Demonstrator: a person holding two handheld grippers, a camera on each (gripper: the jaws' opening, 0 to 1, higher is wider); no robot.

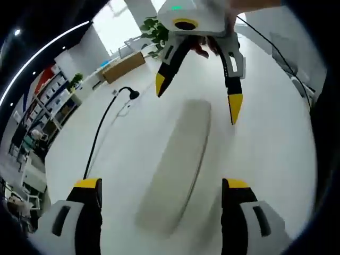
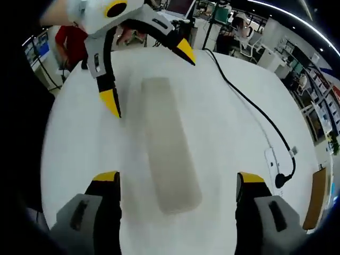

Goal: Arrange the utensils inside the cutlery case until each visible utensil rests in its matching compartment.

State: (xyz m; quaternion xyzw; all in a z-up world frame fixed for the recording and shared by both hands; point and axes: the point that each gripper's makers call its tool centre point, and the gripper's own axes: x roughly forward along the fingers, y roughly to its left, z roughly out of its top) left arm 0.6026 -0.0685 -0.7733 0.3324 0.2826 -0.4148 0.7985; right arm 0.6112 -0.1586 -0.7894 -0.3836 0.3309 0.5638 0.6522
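Yellow-tipped jaws of the left gripper (image 1: 162, 186) and the right gripper (image 2: 178, 178) both stand wide apart, holding nothing, one at each end of the closed grey cutlery case (image 1: 178, 164) lying flat on the white table (image 1: 265, 138); its contents are hidden. Left gripper view adds a potted plant (image 1: 156, 29); right gripper view adds a person in red (image 2: 71, 45). A black cable (image 2: 249, 103) crosses the table beside the case.

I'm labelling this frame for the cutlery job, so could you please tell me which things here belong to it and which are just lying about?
Belonging to the job:
- closed grey cutlery case, lying lengthwise on the table
- left gripper, open, empty
- right gripper, open, empty

Just lying about:
- black cable with its plug
- white table
- wooden bench, potted plant, far back
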